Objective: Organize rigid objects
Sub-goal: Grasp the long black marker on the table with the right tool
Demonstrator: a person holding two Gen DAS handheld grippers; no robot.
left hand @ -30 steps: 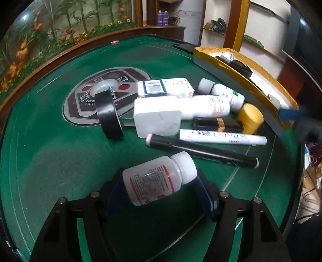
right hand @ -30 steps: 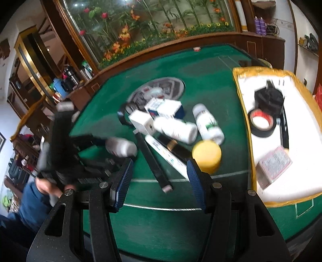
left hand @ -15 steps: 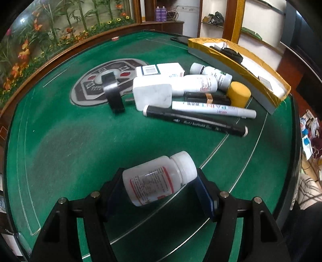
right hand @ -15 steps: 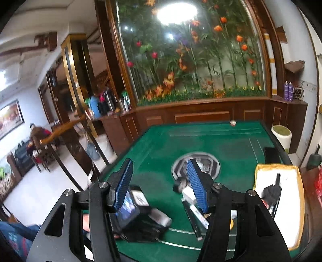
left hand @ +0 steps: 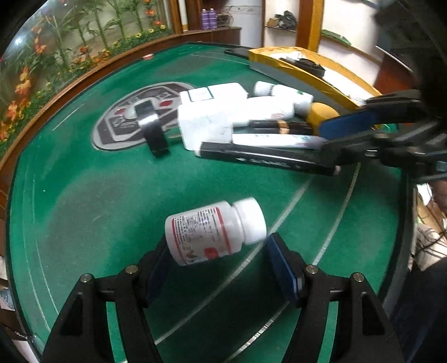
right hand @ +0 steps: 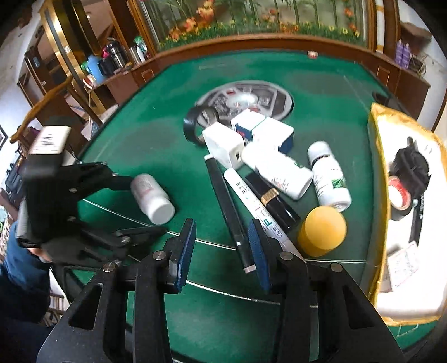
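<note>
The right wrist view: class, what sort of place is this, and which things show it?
Probably a home games room: a green felt table with a central control panel like a mahjong table's, wooden cabinets, and a flower mural.

blurred: white bottle [left hand: 215, 230] label unreadable | hidden: black pen [right hand: 228, 206] tip behind right tongs [right hand: 222, 252]

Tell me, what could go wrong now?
The left gripper pinches the white pill bottle by its ends, tilted; it might slip and roll. The right gripper has just been closing around the tip of the black marker; gripped there, it could swing into the white paint pen.
</note>
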